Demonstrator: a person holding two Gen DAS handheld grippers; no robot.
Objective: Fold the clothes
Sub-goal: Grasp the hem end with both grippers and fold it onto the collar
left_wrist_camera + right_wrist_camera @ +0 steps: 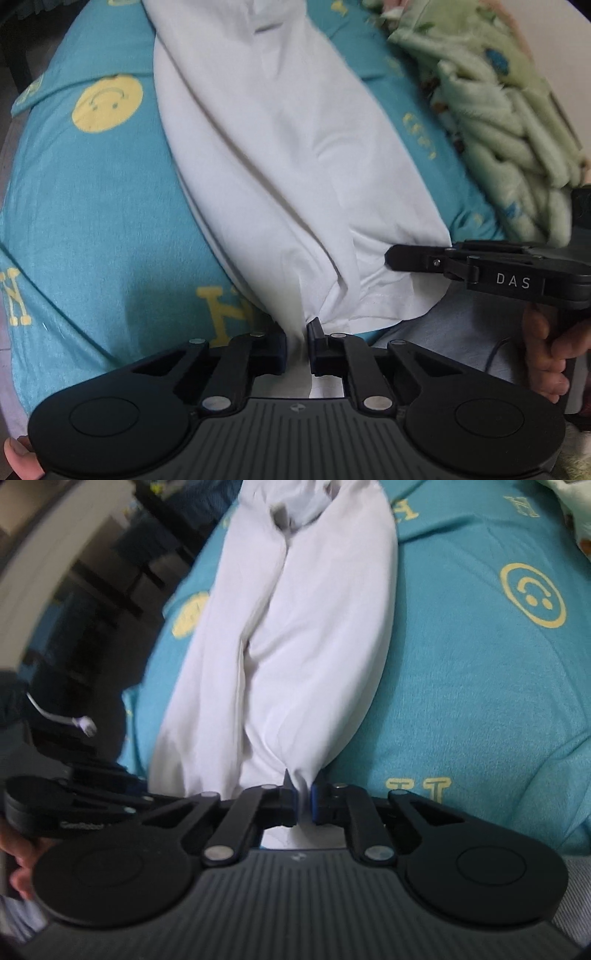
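Note:
A white garment (280, 155) lies stretched lengthwise over a turquoise bedspread (92, 192) with yellow smileys and letters. My left gripper (298, 343) is shut on the garment's near hem, cloth bunched between its pads. The right gripper (391, 254) comes in from the right in the left wrist view, pinching the hem's other corner. In the right wrist view the right gripper (303, 799) is shut on a gathered fold of the white garment (295, 646), which runs away from it in two long ridges. The left gripper's body (74, 805) shows at the left edge.
A crumpled green fleece blanket (509, 122) lies along the right side of the bed. A person's hand (546, 354) grips the right tool's handle. Dark furniture (110, 572) and a white cable (74, 720) sit beyond the bed's left edge (155, 657).

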